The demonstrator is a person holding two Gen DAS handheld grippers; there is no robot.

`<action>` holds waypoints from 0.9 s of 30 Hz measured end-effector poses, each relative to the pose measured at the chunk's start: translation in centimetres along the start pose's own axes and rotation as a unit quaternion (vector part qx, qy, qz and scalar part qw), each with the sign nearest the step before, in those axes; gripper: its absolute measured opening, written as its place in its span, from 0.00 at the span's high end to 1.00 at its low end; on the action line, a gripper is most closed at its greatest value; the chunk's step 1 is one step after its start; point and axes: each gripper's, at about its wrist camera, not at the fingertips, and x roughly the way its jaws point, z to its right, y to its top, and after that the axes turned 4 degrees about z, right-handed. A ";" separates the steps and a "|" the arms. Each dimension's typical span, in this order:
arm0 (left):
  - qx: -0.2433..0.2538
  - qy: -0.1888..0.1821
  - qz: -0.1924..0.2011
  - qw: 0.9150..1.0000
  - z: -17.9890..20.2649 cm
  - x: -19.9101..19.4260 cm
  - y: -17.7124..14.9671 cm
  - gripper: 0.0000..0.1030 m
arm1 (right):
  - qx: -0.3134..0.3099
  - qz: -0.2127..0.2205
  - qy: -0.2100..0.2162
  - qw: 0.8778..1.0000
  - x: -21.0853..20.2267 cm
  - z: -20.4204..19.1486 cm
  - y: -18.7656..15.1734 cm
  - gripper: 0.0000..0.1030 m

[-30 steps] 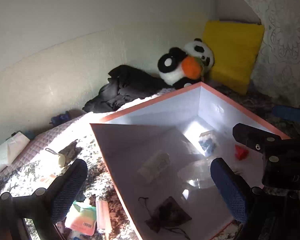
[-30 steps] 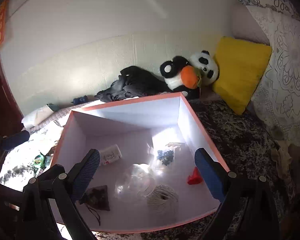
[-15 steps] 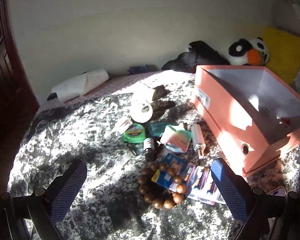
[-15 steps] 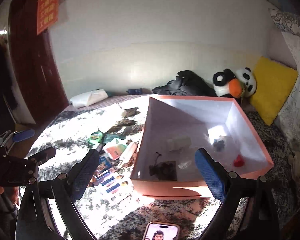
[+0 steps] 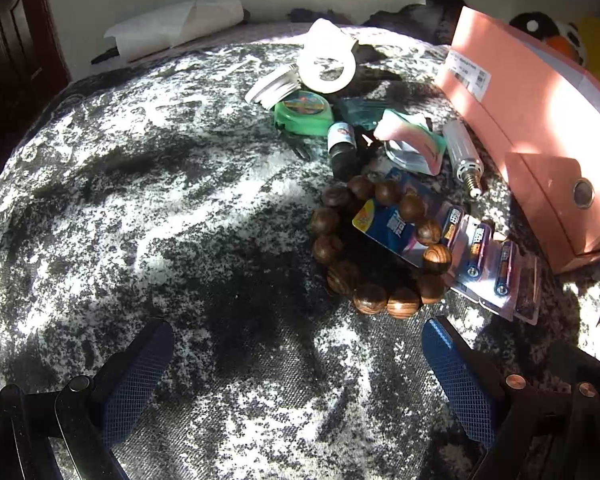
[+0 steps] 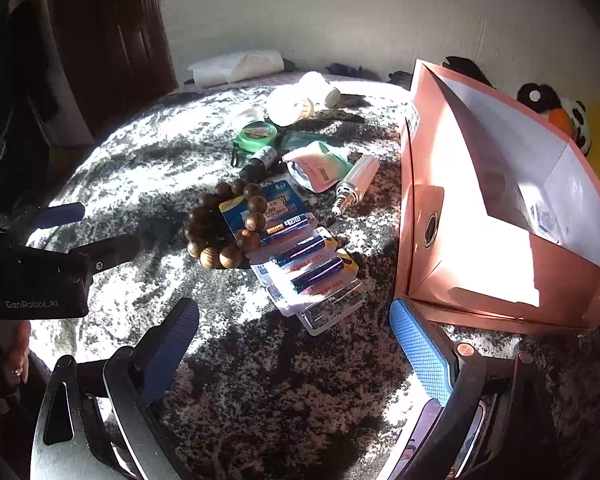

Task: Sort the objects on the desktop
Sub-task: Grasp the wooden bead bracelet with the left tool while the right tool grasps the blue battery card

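A pile of small things lies on the mottled grey blanket (image 5: 140, 200): a wooden bead bracelet (image 5: 380, 248) resting on a battery pack (image 5: 480, 252), a white bulb (image 5: 462, 156), a pink-green pouch (image 5: 414, 144), a small bottle (image 5: 342, 142), a green tape measure (image 5: 304, 114) and a white tape roll (image 5: 327, 65). The pink box (image 5: 540, 120) stands to their right. My left gripper (image 5: 296, 364) is open and empty, just short of the bracelet. My right gripper (image 6: 296, 344) is open and empty, in front of the battery pack (image 6: 308, 264) and beside the box (image 6: 480, 240).
A white tissue pack (image 5: 176, 26) lies at the far edge by the wall. A panda plush (image 6: 556, 112) sits behind the box. A dark door (image 6: 100, 40) stands at left. A phone (image 6: 432, 440) lies under my right finger. The left gripper (image 6: 88, 232) shows at left.
Both grippers have drawn back from over the box interior and dropped low toward the pile on the blanket. Both stayed open and empty.
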 end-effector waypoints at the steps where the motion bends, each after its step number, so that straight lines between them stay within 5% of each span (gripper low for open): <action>1: -0.002 0.000 -0.005 1.000 0.2 0.8 0.1 0.01 | -0.005 -0.004 -0.007 1.000 0.6 0.0 -0.3 0.05; 9: -0.031 -0.003 -0.034 0.999 0.8 6.2 1.6 0.00 | -0.031 -0.040 -0.037 0.998 4.8 0.5 -2.5 0.05; 12: -0.016 0.043 -0.052 0.998 1.1 8.0 2.5 0.00 | -0.032 -0.043 -0.034 0.998 6.1 0.7 -2.7 0.05; 17: -0.003 0.059 -0.042 0.997 1.5 8.7 2.9 0.01 | -0.026 -0.027 -0.034 0.999 7.6 1.0 -1.8 0.05; 19: -0.003 0.053 -0.036 0.998 1.4 8.5 2.9 0.09 | -0.024 -0.019 -0.036 0.999 8.2 1.0 -1.2 0.05; 24: -0.010 0.040 -0.030 0.999 0.9 7.3 3.8 0.76 | -0.010 -0.013 -0.033 0.999 9.9 0.9 0.5 0.03; 27: -0.046 0.013 -0.040 0.998 -0.8 6.7 3.8 0.82 | -0.006 -0.009 -0.032 0.999 10.0 0.6 0.8 0.11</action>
